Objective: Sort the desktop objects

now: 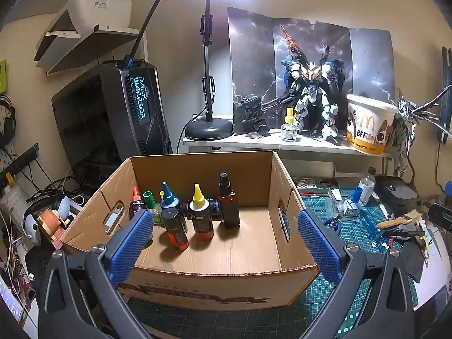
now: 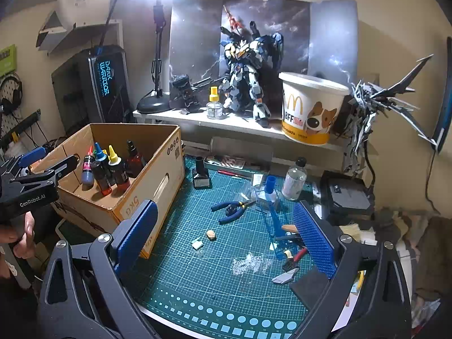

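- Left gripper (image 1: 226,243): jaws spread wide, nothing between the blue pads. It hangs over the near edge of the cardboard box (image 1: 254,279), aimed down into it. In the right wrist view it shows at the far left edge, held by a hand (image 2: 19,234).
- Right gripper (image 2: 226,240): jaws spread wide, nothing gripped. It hangs over the green cutting mat (image 2: 197,282), to the right of the box.
- Cardboard box: open at the top, standing on the left part of the mat. A group of small bottles stands upright in its far left part.
- Bottles in the box: a yellow-capped bottle (image 1: 200,214), a blue-capped bottle (image 1: 169,197), a black-capped bottle (image 1: 173,227) nearest the camera, a green-capped bottle (image 1: 149,199), a red-tipped bottle (image 1: 136,200) and an amber spray bottle (image 1: 228,202) on the right of the group. The right half of the box floor is bare.
- Loose items on the mat, right of the box: blue-handled pliers (image 2: 231,209), a clear bottle with black cap (image 2: 295,179), a black ink bottle (image 2: 200,175), a small tan piece (image 2: 211,234) and a small white piece (image 2: 197,244).
- Shelf (image 2: 175,120) at the far side: robot model (image 2: 245,76), paper bucket (image 2: 312,107), lamp base (image 2: 154,103).
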The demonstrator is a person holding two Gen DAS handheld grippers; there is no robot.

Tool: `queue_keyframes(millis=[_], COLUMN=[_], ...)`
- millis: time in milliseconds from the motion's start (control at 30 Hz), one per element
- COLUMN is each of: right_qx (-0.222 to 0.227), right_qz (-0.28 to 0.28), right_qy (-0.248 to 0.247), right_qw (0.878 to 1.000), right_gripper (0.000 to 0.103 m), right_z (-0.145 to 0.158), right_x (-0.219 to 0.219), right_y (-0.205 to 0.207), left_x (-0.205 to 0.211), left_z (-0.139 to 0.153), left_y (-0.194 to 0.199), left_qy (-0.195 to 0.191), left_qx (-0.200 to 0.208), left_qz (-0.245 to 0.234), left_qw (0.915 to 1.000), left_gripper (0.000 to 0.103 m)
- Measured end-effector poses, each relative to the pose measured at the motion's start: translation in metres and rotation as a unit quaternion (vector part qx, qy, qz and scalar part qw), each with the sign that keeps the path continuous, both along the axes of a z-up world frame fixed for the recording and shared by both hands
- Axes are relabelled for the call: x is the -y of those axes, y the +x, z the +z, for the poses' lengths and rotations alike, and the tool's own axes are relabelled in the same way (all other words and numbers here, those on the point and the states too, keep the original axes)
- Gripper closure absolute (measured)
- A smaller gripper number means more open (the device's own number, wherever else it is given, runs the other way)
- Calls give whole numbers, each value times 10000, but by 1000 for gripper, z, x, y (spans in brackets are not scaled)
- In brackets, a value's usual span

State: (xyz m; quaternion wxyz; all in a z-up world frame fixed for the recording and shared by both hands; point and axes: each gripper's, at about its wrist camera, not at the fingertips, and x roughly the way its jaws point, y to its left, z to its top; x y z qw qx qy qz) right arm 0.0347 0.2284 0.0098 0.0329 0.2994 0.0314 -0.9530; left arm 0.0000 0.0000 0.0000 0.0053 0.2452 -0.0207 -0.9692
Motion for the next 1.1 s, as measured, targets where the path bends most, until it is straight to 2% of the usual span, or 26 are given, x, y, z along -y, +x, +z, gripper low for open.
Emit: queue_keyframes(millis=[433, 533, 600, 733, 800, 867, 967, 1100], right_qx=[7, -58, -93, -70, -81, -83, -156, -221], right_qz=[-55, -102, -158, -326, -373, -413, -488, -503], right_qy=[-50, -70, -86, -78, -99, -176, -89, -22], right_qw=[10000, 9999, 9998, 9994, 9992, 9990, 9986, 9985], right_gripper=[6, 6, 6, 6, 6, 6, 6, 6], right_z=[-1, -8, -14, -32, -39, -47, -52, -56], right_x=[-6, -18, -31, -61, -77, -94, -109, -125], right_y=[0, 5, 9, 18, 24, 31, 32, 25], left_x=[-6, -12, -16, -36, -52, -73, -108, -142], left_z=[-5, -8, -9, -17, -25, -35, -52, -67], left_y=[3, 10, 16, 30, 36, 42, 49, 51], left_qy=[28, 74, 185, 656, 916, 1006, 856, 716], left_qx=[-23, -166, -301, -496, -461, -440, -457, -748], left_qz=[-81, -272, -561, -1438, -1981, -2455, -2918, -2955], left_qw=[10000, 9995, 9978, 9862, 9748, 9632, 9515, 9497], left_gripper=[0, 0, 0, 0, 0, 0, 0, 0])
